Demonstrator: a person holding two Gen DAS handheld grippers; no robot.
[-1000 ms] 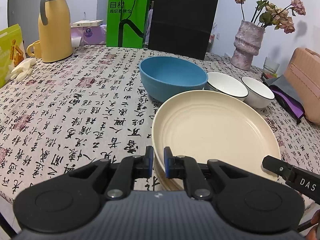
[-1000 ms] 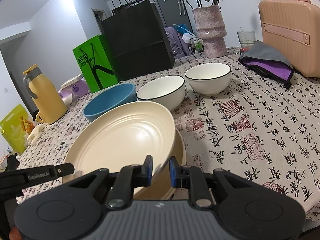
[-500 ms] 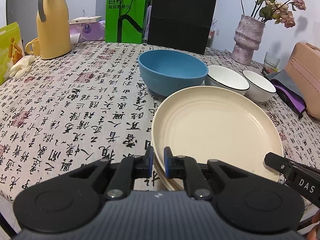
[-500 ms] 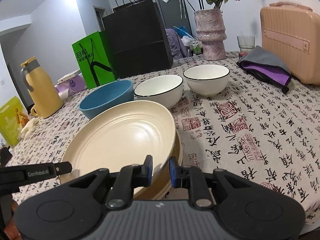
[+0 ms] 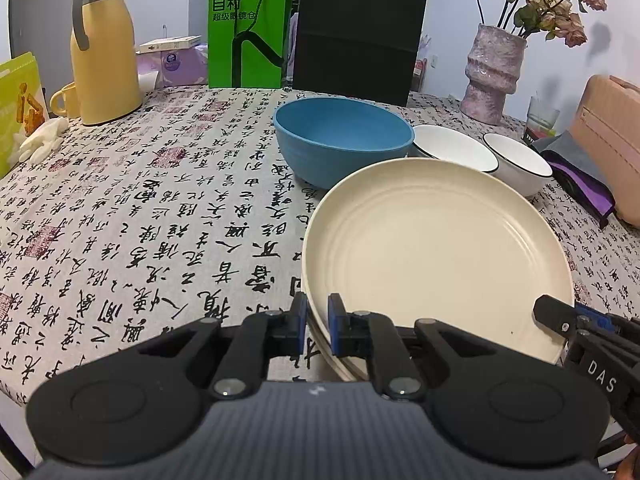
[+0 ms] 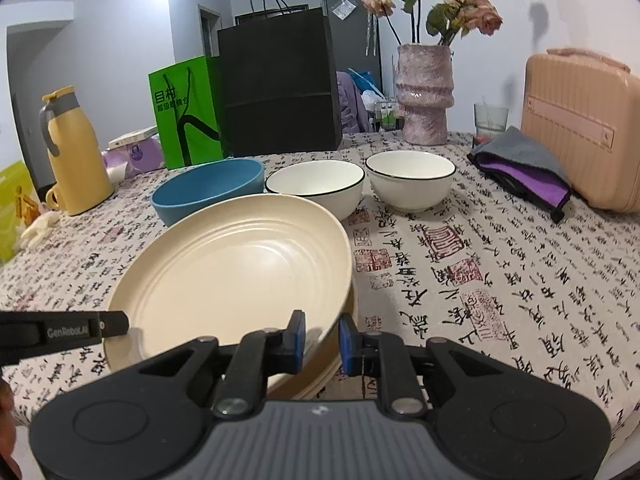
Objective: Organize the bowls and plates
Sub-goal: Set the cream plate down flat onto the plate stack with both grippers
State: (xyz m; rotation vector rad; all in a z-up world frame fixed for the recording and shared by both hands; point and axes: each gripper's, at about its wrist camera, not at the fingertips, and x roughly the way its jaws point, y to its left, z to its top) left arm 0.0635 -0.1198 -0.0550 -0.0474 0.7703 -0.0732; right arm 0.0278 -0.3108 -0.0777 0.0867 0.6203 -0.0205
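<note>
A big cream plate (image 5: 432, 248) (image 6: 240, 272) is the top one of a small stack near the table's front edge; its right side is tilted up off the plate beneath (image 6: 320, 376). My left gripper (image 5: 317, 322) is shut on its near left rim. My right gripper (image 6: 322, 338) is shut on its near right rim. Each view shows the other gripper's finger at the plate's edge. Behind the stack stand a blue bowl (image 5: 344, 136) (image 6: 208, 188) and two black-rimmed white bowls (image 6: 316, 184) (image 6: 410, 178) in a row.
On the patterned tablecloth (image 5: 160, 208) a yellow jug (image 5: 104, 48) and cup stand far left. A green bag (image 5: 248, 28), black bag (image 5: 360, 28) and vase (image 5: 492, 72) line the back. A pink case (image 6: 580, 120), a glass (image 6: 490, 120) and a grey-purple cloth (image 6: 524, 168) lie right.
The right wrist view has rolled level, and the left view has tipped slightly. Both grippers keep their hold on the cream plate's rim. The bowls have not moved.
</note>
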